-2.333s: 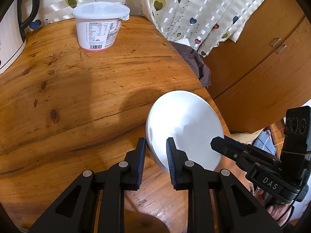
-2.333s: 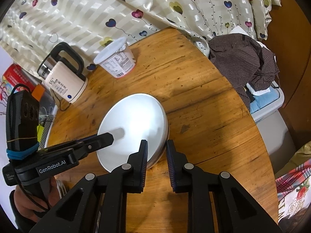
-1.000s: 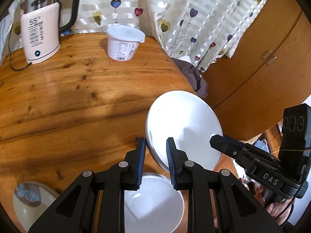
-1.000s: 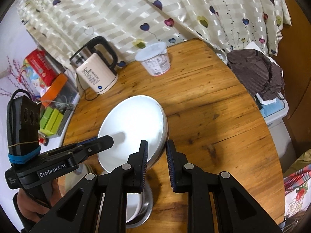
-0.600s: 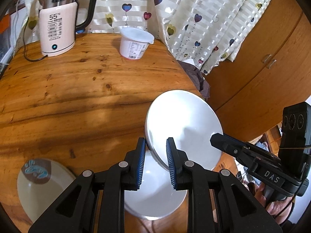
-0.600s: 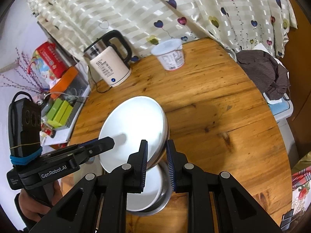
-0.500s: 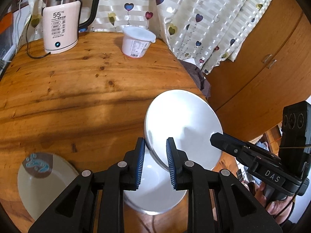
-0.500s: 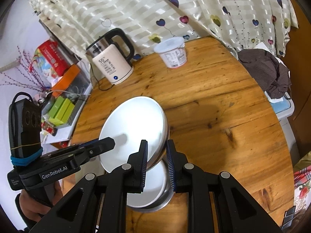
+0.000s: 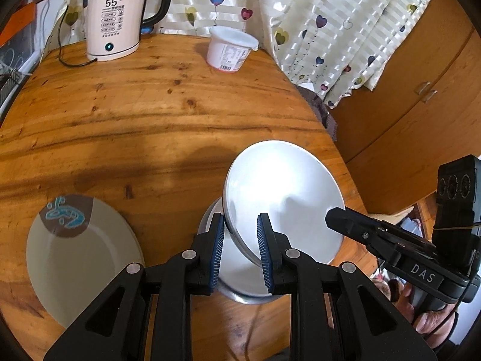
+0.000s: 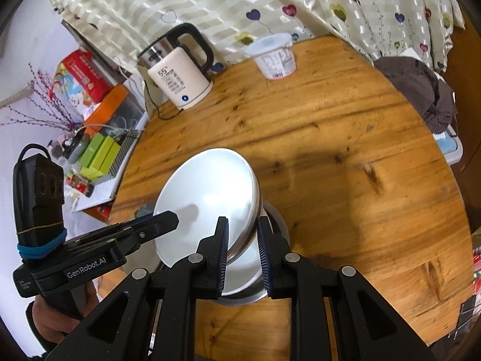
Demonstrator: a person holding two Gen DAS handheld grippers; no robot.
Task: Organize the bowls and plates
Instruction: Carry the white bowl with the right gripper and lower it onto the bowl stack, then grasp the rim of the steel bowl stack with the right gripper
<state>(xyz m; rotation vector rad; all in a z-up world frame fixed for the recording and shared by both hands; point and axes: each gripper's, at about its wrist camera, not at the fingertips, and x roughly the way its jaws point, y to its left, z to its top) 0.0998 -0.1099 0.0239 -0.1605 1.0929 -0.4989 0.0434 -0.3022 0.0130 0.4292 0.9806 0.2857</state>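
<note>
Both grippers carry one white plate [image 9: 282, 192] [image 10: 210, 186] by opposite rims, tilted, above the wooden table [image 9: 150, 126]. My left gripper [image 9: 240, 225] is shut on its left rim, and in the right wrist view its finger [image 10: 168, 221] lies across the plate. My right gripper [image 10: 242, 228] is shut on the right rim; its black finger [image 9: 339, 218] shows in the left wrist view. Directly under the plate sits a steel bowl [image 9: 240, 285] [image 10: 270, 258], partly hidden. A beige plate [image 9: 81, 258] with a brown and blue patch lies flat to the left.
A pink kettle [image 9: 114, 21] [image 10: 180, 81] with its cord and a white tub [image 9: 230, 49] [image 10: 275, 57] stand at the table's far side by the curtain. Dark cloth [image 10: 421, 90] lies beyond the right edge. A wooden cabinet [image 9: 421, 90] stands at right, cluttered shelves [image 10: 99, 150] at left.
Both grippers have drawn back over the table with the plate still held. The steel bowl has come fully under the plate, and the beige plate and kettle show more.
</note>
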